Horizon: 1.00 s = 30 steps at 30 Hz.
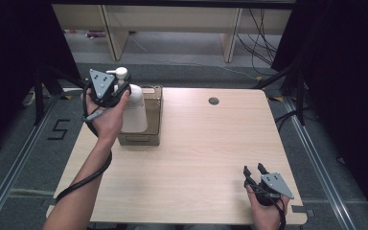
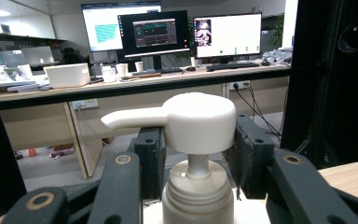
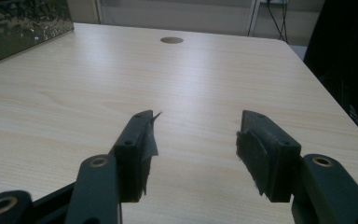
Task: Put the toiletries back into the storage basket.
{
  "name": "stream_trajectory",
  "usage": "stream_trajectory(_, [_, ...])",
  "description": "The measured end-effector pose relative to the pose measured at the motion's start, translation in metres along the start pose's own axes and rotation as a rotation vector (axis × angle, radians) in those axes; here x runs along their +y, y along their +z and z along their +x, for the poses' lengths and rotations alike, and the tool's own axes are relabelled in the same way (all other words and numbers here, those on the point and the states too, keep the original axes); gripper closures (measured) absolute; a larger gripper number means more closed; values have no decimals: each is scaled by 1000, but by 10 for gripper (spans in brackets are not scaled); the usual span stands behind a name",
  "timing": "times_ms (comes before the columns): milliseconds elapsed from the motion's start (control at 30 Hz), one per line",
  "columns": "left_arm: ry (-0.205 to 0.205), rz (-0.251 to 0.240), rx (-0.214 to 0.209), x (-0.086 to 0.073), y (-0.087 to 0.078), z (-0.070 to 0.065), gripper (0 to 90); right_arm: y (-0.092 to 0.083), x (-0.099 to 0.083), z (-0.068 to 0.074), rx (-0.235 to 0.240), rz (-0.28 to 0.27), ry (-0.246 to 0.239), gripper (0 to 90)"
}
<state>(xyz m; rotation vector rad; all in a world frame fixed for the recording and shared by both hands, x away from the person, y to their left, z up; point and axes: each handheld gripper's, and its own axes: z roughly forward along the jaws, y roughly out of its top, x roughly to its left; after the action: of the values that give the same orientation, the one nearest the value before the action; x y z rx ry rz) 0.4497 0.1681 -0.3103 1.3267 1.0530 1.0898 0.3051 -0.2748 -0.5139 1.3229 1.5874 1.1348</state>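
White plastic pump bottle [image 1: 133, 106] stood at the open cardboard box [image 1: 149, 128] near the desk's [image 1: 206, 158] far left corner; whether inside it or just clear of it could not be told. Left tool [image 1: 120, 88] was clamped on the bottle's neck below the pump head [image 2: 200, 122], jaws pressing from both sides. Right tool [image 1: 255, 168] rested near the front right edge, jaws apart, holding nothing. Step in hand, as judged: carrying the bottle at the box. Next move would call for a steady upright carry, keeping the base off the box walls.
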Motion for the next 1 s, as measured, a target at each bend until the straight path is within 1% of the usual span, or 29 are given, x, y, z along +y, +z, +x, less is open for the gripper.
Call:
stream_trajectory(133, [-1, 1, 1, -2, 2, 1, 593, 1, 0, -1, -2, -8, -16, 462])
stream_trajectory(400, [-3, 11, 5, -5, 3, 3, 594, 0, 0, -2, -2, 3, -20, 461])
stream_trajectory(533, [-6, 18, 7, -6, 4, 3, 593, 0, 0, -1, -1, 3, -20, 461])
stream_trajectory(600, [-5, 22, 7, -7, 4, 3, 594, 0, 0, 0, 9, 10, -1, 461])
stream_trajectory(733, [-6, 25, 6, -10, 4, 4, 593, 0, 0, 0, 7, 6, -8, 460])
stream_trajectory(767, [-8, 27, 6, -10, 4, 4, 594, 0, 0, 0, 8, 10, -1, 461])
stream_trajectory(933, [-8, 35, 8, -13, 4, 4, 593, 1, 0, 0, 11, 2, -13, 460])
stream_trajectory(1000, [-7, 37, 9, -14, 4, 4, 593, 1, 0, 0, 15, 6, -5, 460])
